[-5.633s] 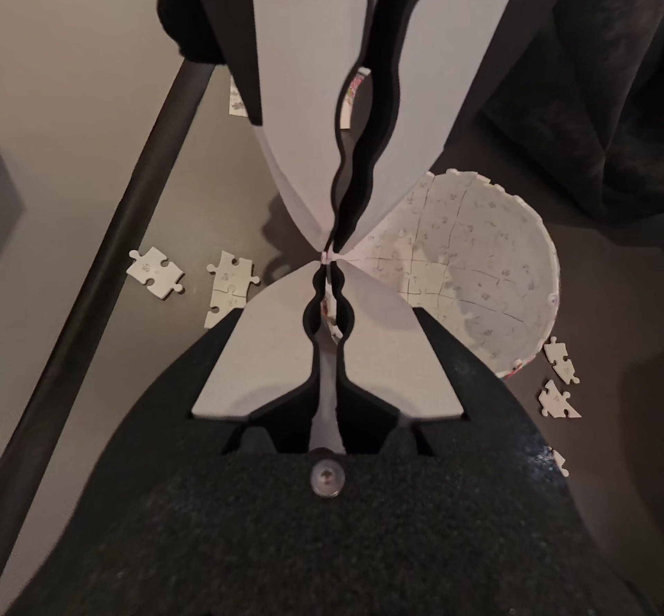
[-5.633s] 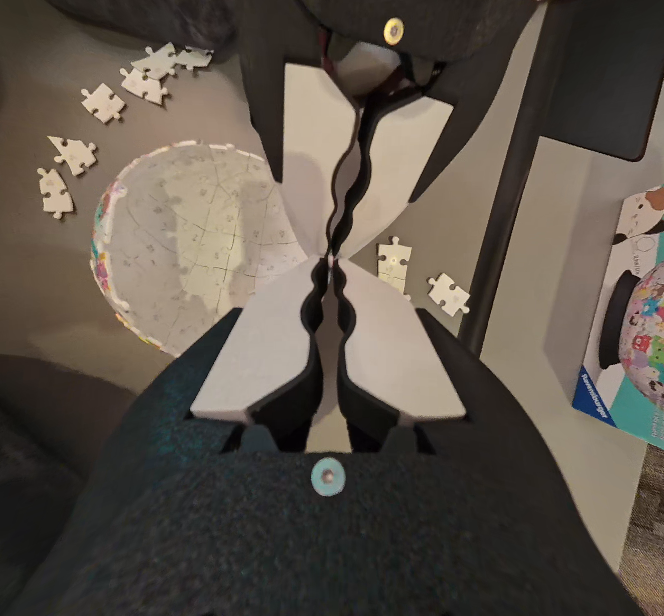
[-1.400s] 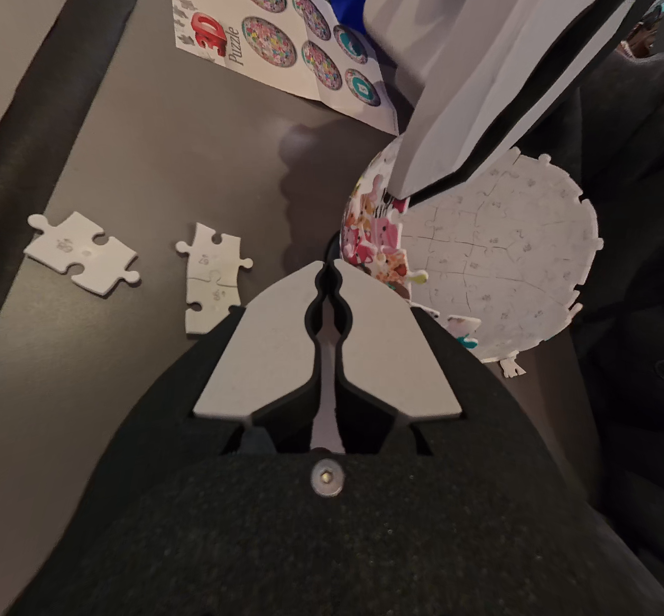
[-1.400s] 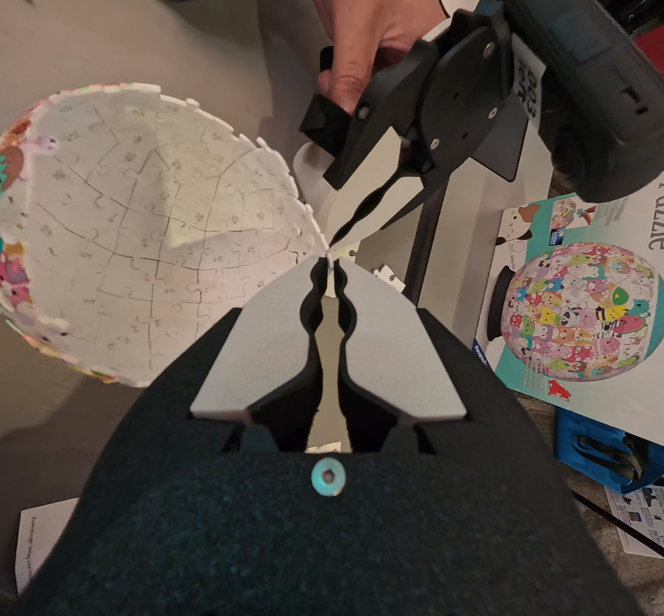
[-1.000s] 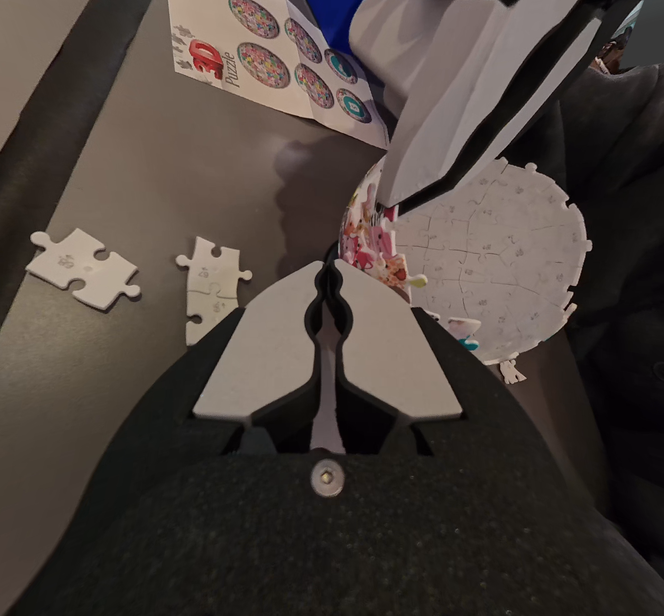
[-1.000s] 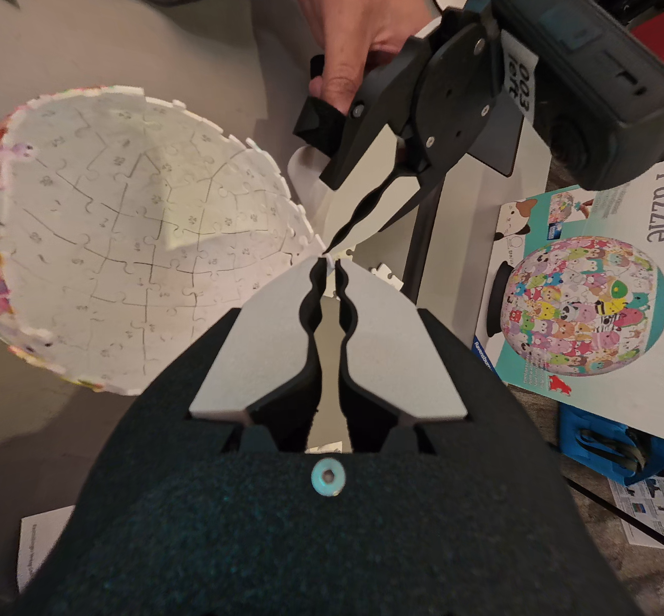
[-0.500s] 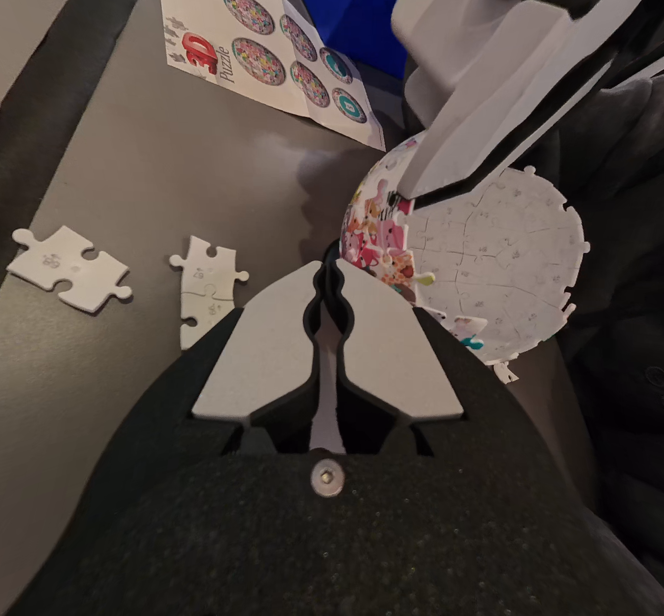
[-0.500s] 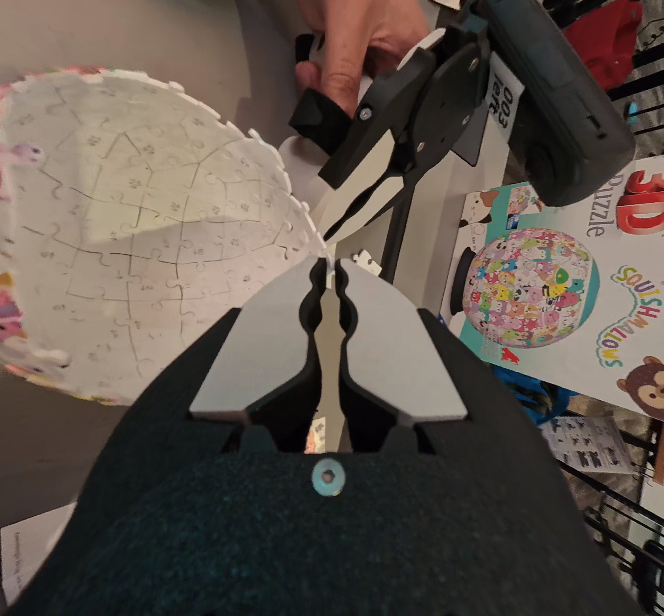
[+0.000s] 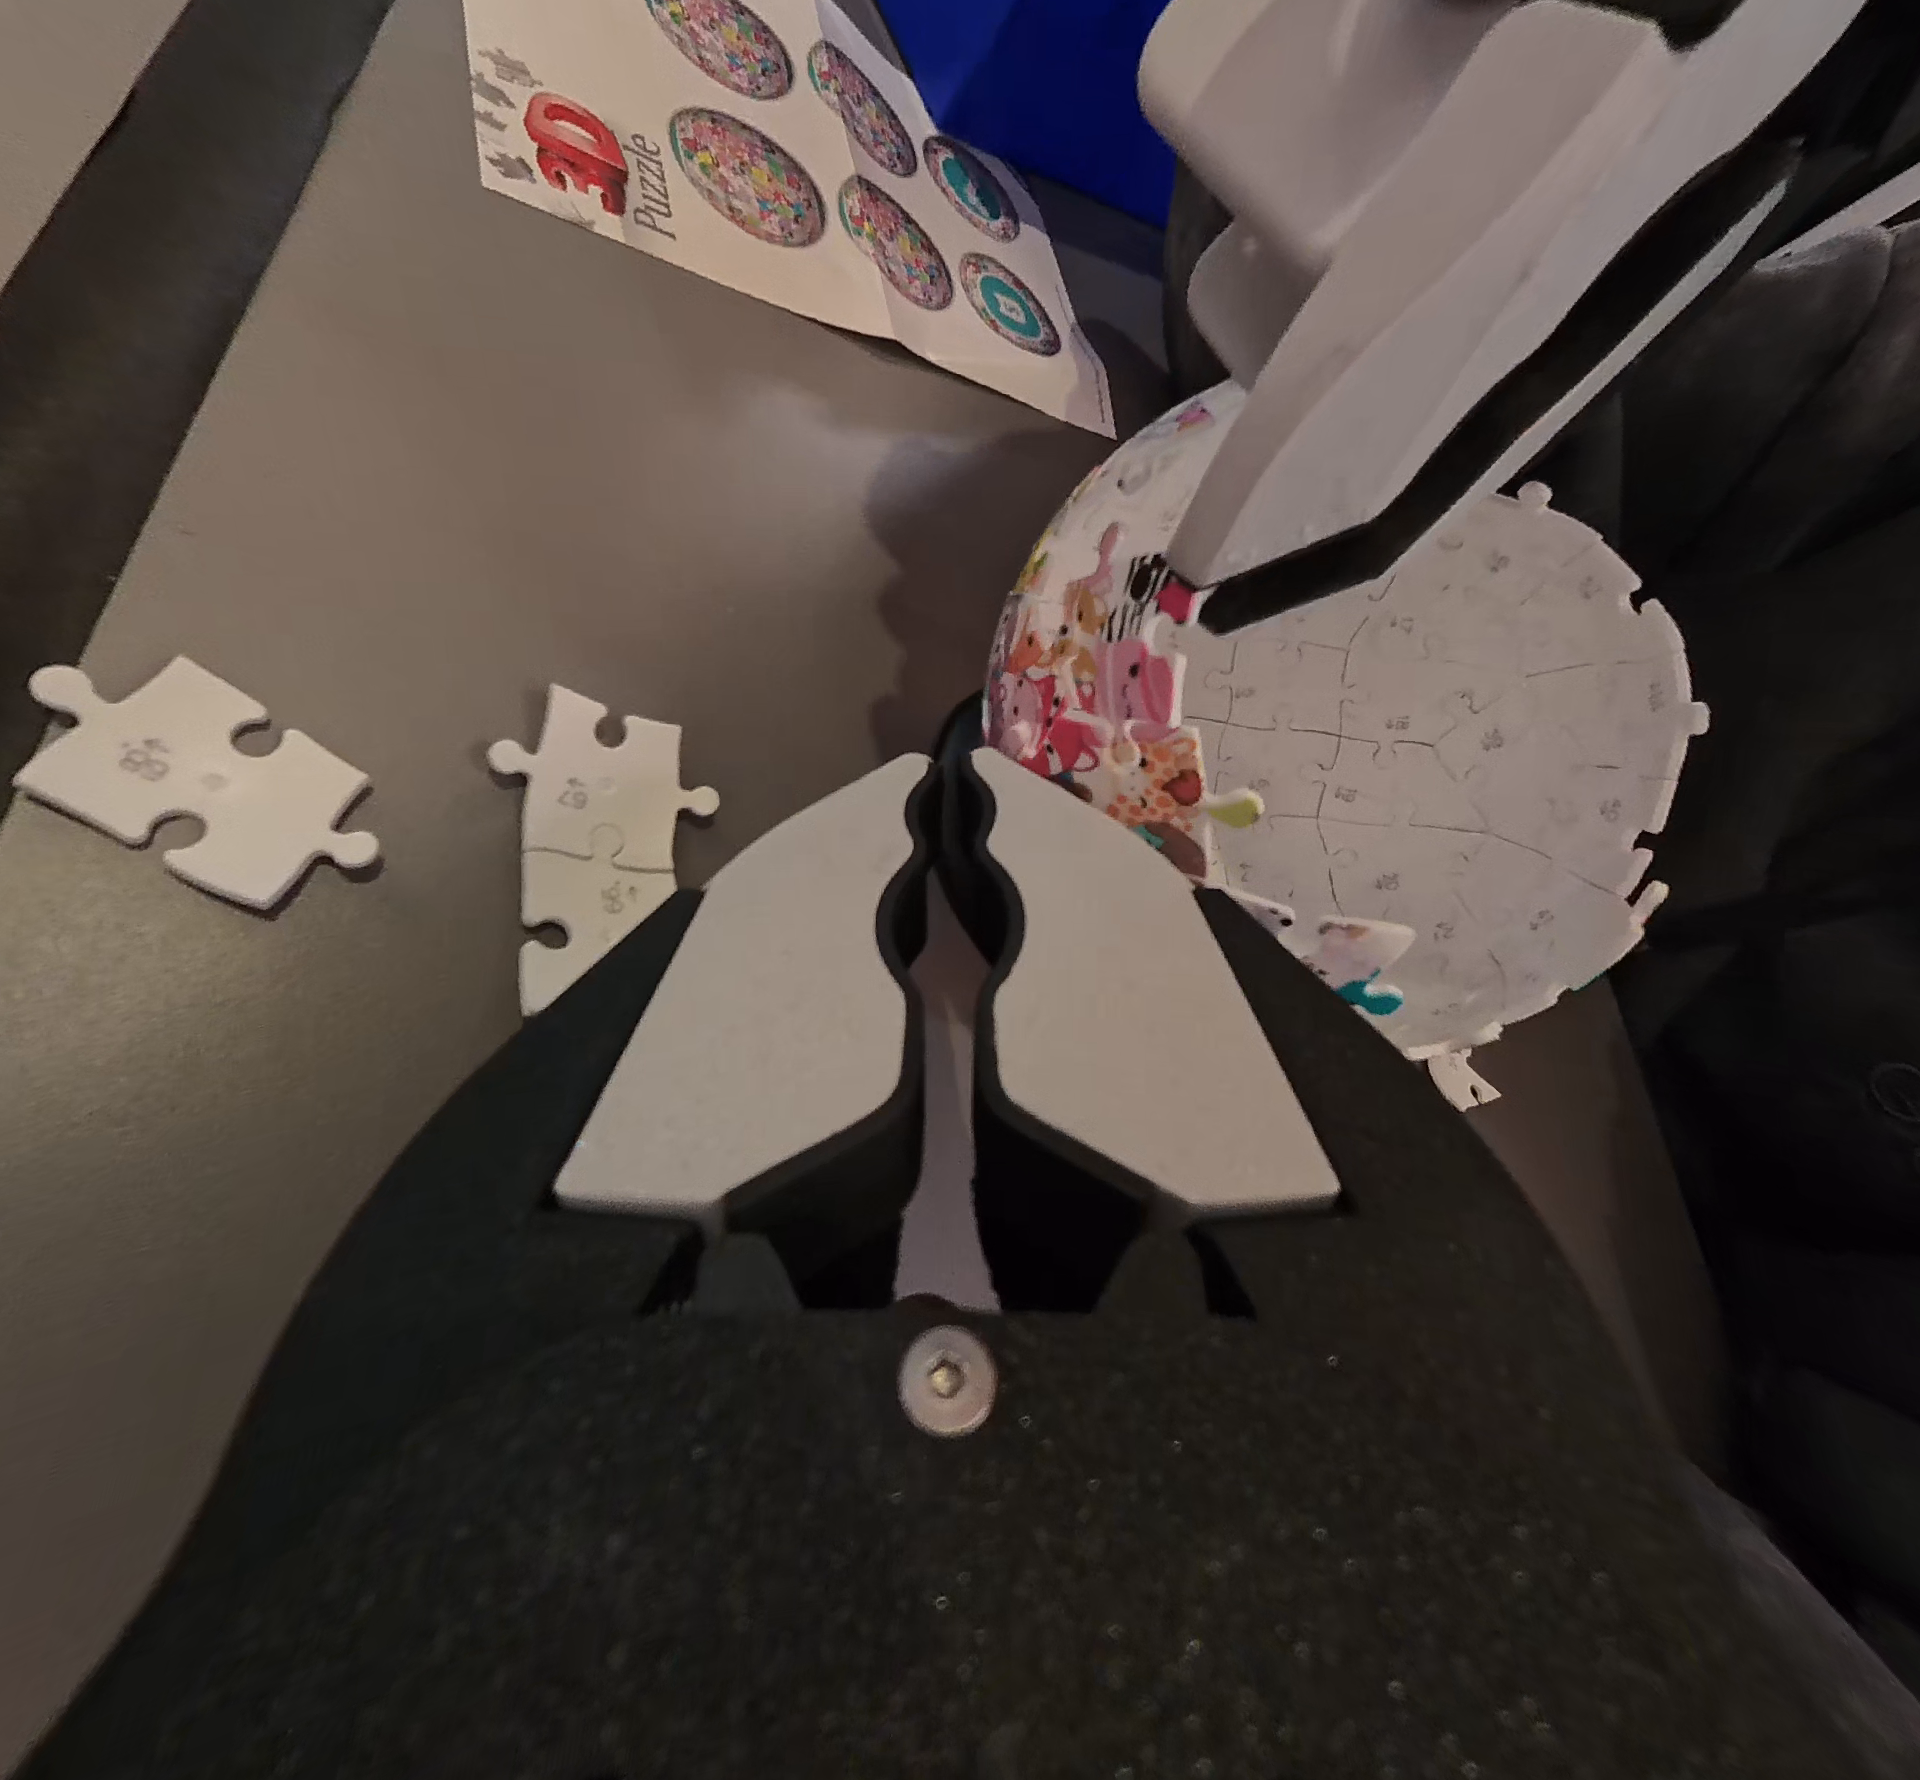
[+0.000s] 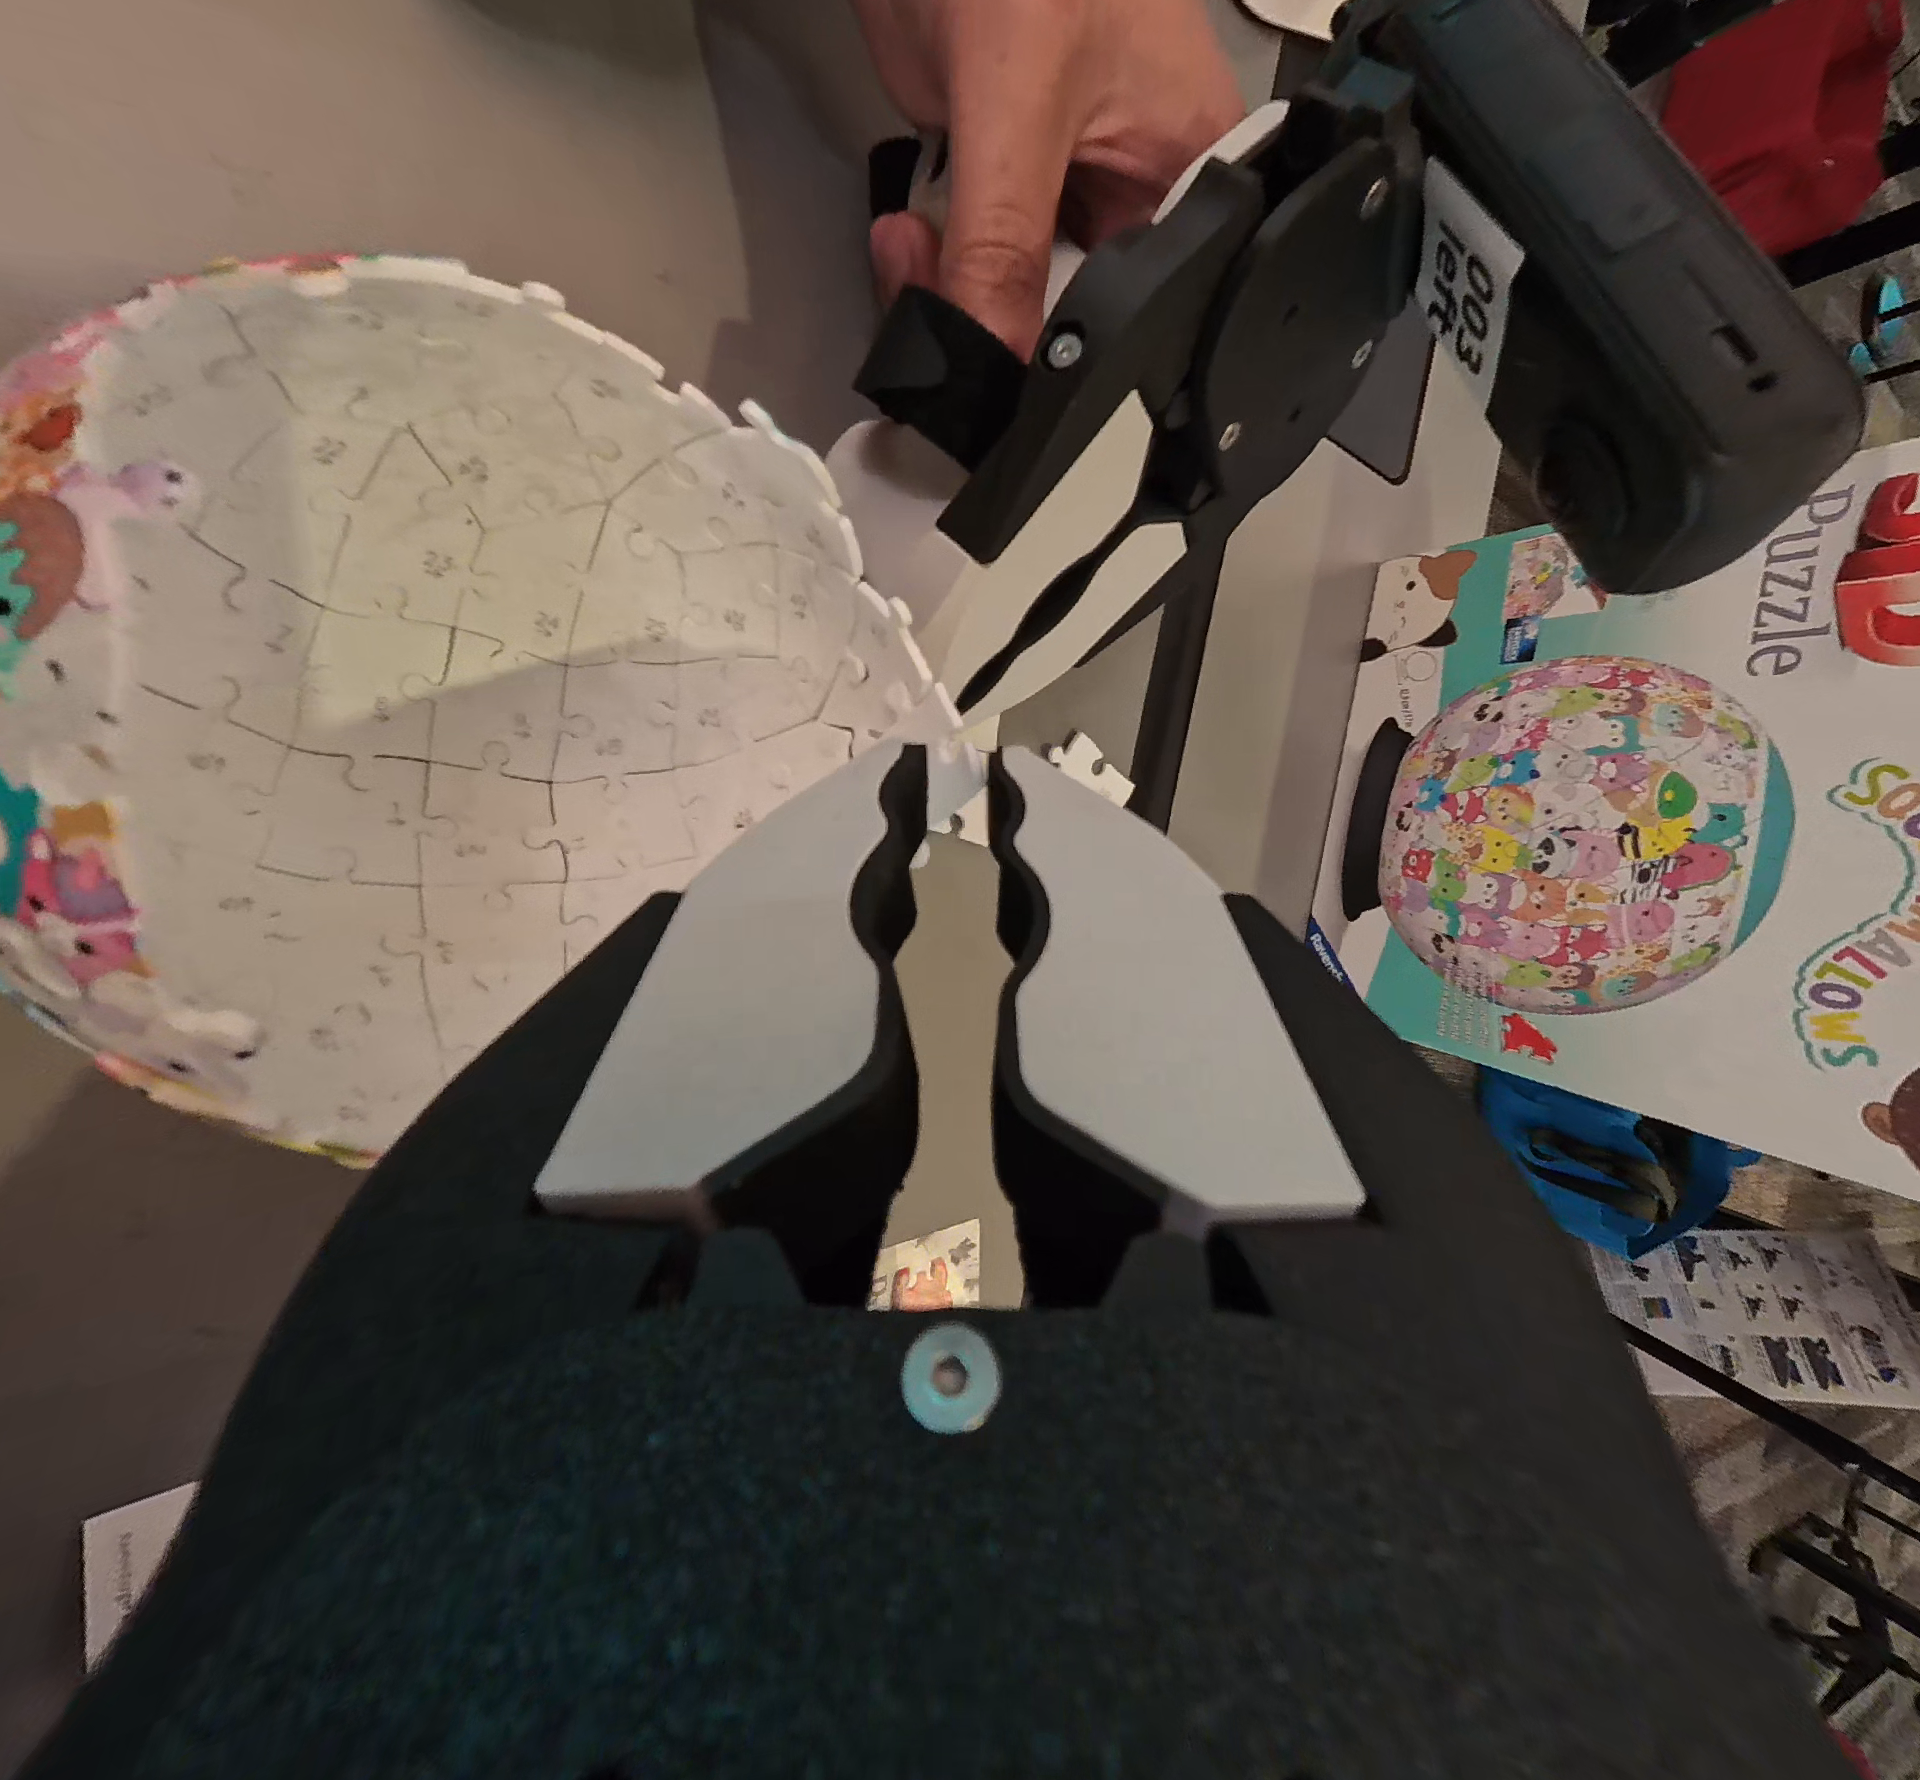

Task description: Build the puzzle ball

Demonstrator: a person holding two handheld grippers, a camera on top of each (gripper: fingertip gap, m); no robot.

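On the grey counter [image 9: 436, 504], both clenched hand-held grippers, left [image 9: 951, 774] and right [image 10: 948, 756], pinch the half-ball's [image 10: 447, 691] rim at centre frame, apparently steadying it for the next piece.

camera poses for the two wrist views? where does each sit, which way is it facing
Left wrist view: on the left gripper, looking down along its fingers at the table; puzzle ball to the right, right gripper reaching in from top right.
Right wrist view: on the right gripper, facing back toward the left gripper and the hand holding it; ball's hollow inside at left.
Shared: the ball, with both grippers' tips at its rim.
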